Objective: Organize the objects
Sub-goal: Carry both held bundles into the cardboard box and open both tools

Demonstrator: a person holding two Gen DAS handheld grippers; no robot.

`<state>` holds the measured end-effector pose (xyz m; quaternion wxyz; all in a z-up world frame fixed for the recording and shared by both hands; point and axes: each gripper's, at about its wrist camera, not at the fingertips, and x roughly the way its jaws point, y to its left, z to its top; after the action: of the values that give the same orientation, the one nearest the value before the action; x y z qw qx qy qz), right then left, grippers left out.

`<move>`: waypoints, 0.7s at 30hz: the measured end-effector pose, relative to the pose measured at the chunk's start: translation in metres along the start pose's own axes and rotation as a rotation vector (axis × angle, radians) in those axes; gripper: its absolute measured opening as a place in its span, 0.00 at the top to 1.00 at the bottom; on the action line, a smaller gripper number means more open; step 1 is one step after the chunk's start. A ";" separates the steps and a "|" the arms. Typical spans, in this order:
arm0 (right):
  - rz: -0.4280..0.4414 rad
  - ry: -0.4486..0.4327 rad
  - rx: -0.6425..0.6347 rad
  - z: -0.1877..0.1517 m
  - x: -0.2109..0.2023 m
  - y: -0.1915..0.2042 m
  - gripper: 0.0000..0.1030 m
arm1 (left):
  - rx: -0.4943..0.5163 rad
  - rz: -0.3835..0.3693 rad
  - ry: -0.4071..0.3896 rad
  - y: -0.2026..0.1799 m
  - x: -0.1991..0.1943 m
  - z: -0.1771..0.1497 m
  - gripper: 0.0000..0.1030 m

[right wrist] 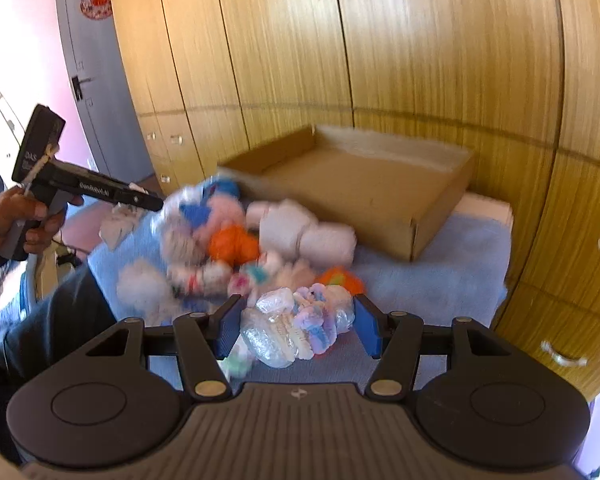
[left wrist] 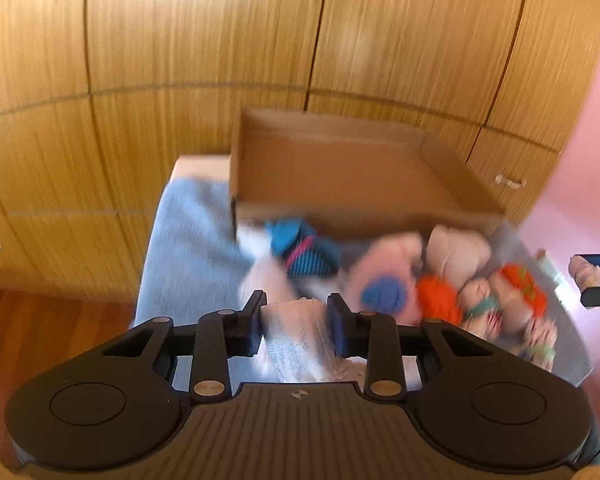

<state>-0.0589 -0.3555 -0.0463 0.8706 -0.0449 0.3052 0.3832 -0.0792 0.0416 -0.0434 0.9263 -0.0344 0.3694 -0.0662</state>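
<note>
A pile of small rolled fabric bundles (left wrist: 440, 280) in pink, white, orange and blue lies on a blue cloth (left wrist: 188, 240) in front of a shallow cardboard box (left wrist: 340, 168). My left gripper (left wrist: 296, 300) is shut on a white cloth bundle (left wrist: 296, 336), lifted at the pile's near edge. From the right wrist view, the left gripper (right wrist: 152, 204) shows at the left with that white bundle (right wrist: 118, 226) hanging from it. My right gripper (right wrist: 298, 304) is shut on a clear-wrapped pastel bundle (right wrist: 300, 328) held above the cloth. The box (right wrist: 360, 188) looks empty.
Wooden cupboard doors (left wrist: 220, 40) stand close behind the box. A person's hand (right wrist: 16, 216) holds the left gripper's handle, with a dark trouser leg (right wrist: 60, 312) beside the cloth. A grey door (right wrist: 96, 80) and a pink wall lie to the left. Both views are motion-blurred.
</note>
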 end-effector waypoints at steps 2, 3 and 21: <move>-0.004 -0.031 -0.014 0.018 -0.002 -0.003 0.47 | 0.028 0.004 -0.035 -0.002 0.002 0.026 0.62; -0.007 -0.044 -0.023 0.029 -0.001 -0.004 0.47 | 0.035 0.002 -0.051 -0.003 0.005 0.040 0.62; -0.077 0.114 -0.295 0.179 0.235 -0.024 0.47 | 0.180 0.034 -0.022 0.001 0.195 0.180 0.61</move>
<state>0.1690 -0.1660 -0.0387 0.8498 -0.2057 0.2927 0.3872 0.1849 0.0161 -0.0459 0.9306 0.0544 0.3522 -0.0830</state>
